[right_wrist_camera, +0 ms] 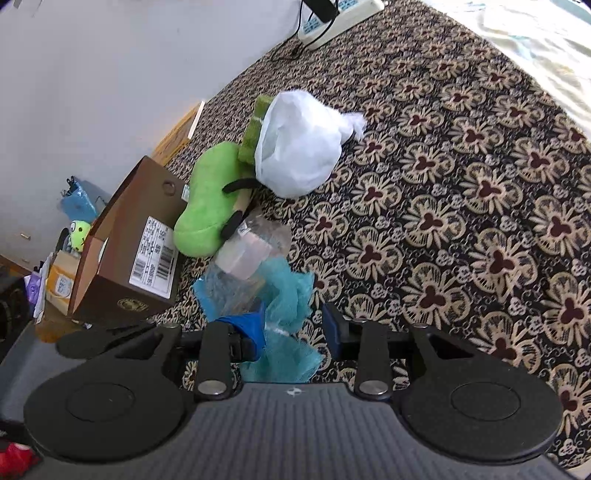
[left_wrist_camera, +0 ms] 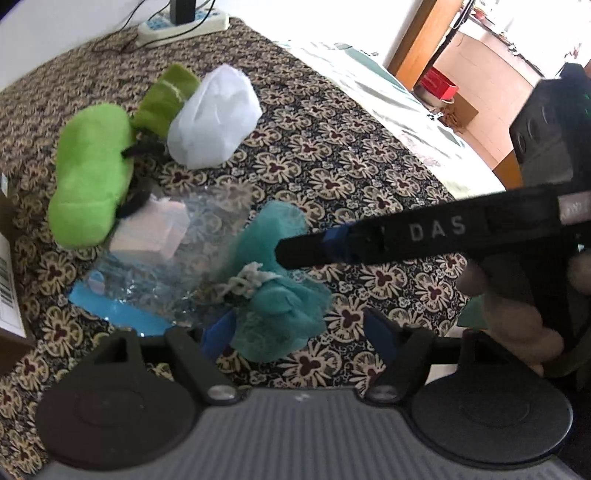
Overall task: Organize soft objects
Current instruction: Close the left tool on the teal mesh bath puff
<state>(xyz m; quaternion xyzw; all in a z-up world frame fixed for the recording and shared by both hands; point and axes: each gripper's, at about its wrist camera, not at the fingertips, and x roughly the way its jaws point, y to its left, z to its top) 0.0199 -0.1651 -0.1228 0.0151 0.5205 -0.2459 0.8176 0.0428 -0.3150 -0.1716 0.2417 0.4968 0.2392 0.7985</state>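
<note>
A teal mesh bath pouf (left_wrist_camera: 275, 284) lies on the patterned bedspread (left_wrist_camera: 351, 158), beside a clear plastic packet (left_wrist_camera: 173, 254) with a blue edge. A green plush toy (left_wrist_camera: 90, 177), an olive-green soft piece (left_wrist_camera: 166, 98) and a white cloth bundle (left_wrist_camera: 214, 118) lie further back. My left gripper (left_wrist_camera: 301, 326) is open, its fingers on either side of the pouf. My right gripper (right_wrist_camera: 295, 323) is open around the pouf (right_wrist_camera: 291, 295); one of its fingers (left_wrist_camera: 406, 236) crosses the left wrist view above the pouf.
A brown cardboard box (right_wrist_camera: 129, 251) with a barcode label stands at the left by the wall. A power strip (left_wrist_camera: 181, 24) with cables lies at the far edge. A pale sheet (left_wrist_camera: 399, 107) covers the bed to the right. The plush (right_wrist_camera: 210, 206) leans on the box.
</note>
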